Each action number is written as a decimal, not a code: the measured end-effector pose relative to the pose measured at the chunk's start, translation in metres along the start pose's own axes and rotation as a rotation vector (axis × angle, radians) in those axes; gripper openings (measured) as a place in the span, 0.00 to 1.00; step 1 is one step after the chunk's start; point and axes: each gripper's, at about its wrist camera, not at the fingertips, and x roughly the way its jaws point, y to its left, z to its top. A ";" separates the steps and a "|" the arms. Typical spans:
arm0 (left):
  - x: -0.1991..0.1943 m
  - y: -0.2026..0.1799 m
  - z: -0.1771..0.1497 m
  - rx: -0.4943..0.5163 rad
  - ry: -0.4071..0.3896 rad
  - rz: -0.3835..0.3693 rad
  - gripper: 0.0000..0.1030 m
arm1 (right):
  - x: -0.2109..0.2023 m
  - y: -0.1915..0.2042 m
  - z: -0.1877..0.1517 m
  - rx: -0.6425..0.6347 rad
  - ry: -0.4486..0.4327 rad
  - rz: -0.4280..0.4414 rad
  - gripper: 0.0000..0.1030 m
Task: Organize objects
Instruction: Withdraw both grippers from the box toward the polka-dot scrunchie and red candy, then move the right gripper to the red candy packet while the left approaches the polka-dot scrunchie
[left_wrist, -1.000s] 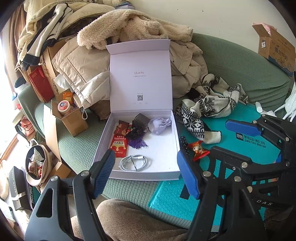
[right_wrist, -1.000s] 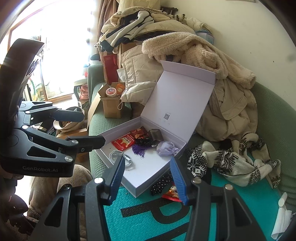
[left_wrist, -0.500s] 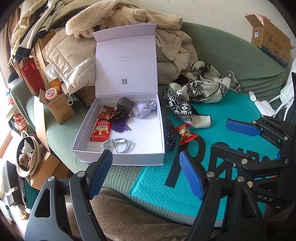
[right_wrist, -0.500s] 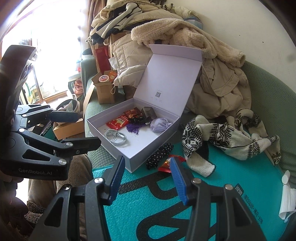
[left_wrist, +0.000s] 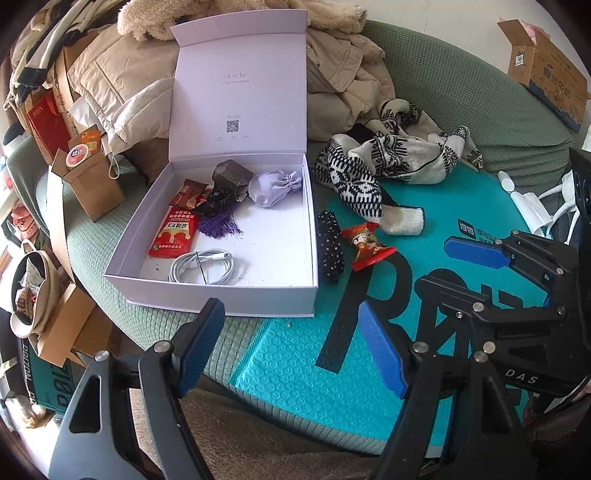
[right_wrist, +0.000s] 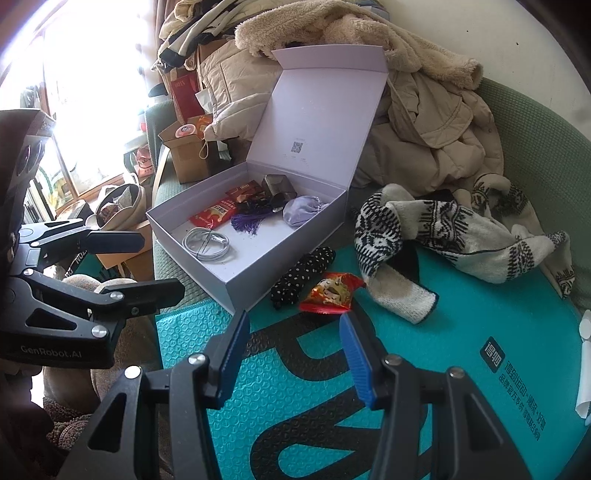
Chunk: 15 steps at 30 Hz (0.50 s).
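Note:
An open lilac box (left_wrist: 221, 299) lies on the green sofa with its lid standing up. Inside are a red snack packet (left_wrist: 173, 232), a coiled white cable (left_wrist: 201, 267), a purple tassel (left_wrist: 218, 225), a lilac pouch (left_wrist: 271, 186) and a small dark case (left_wrist: 231, 177). Just right of the box, on the teal mat (left_wrist: 295, 362), lie a black polka-dot piece (left_wrist: 330, 251) and a red sweet wrapper (left_wrist: 367, 245). My left gripper (left_wrist: 291, 308) hangs open and empty before the box's front right corner. My right gripper (right_wrist: 294, 317) is open and empty, just short of the wrapper (right_wrist: 332, 291).
A black-and-white knit scarf (left_wrist: 388, 162) sprawls behind the wrapper. Beige coats (left_wrist: 343, 74) pile up behind the box. A small cardboard box (left_wrist: 92, 184) stands to its left and a printed carton (left_wrist: 546, 77) sits at the far right. A person's leg (left_wrist: 258, 443) is below.
Both grippers have sunk toward the sofa and tilted further down, so the box and mat look nearer. The left jaws stand slightly wider. Nothing has been picked up.

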 end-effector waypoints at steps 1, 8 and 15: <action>0.004 0.001 0.001 0.000 0.003 0.002 0.72 | 0.004 -0.002 0.001 0.005 0.004 0.002 0.50; 0.024 0.015 0.011 -0.020 0.024 0.009 0.72 | 0.034 -0.011 0.010 0.016 0.031 0.013 0.50; 0.039 0.033 0.024 -0.035 0.035 0.018 0.72 | 0.065 -0.015 0.026 0.015 0.047 0.004 0.50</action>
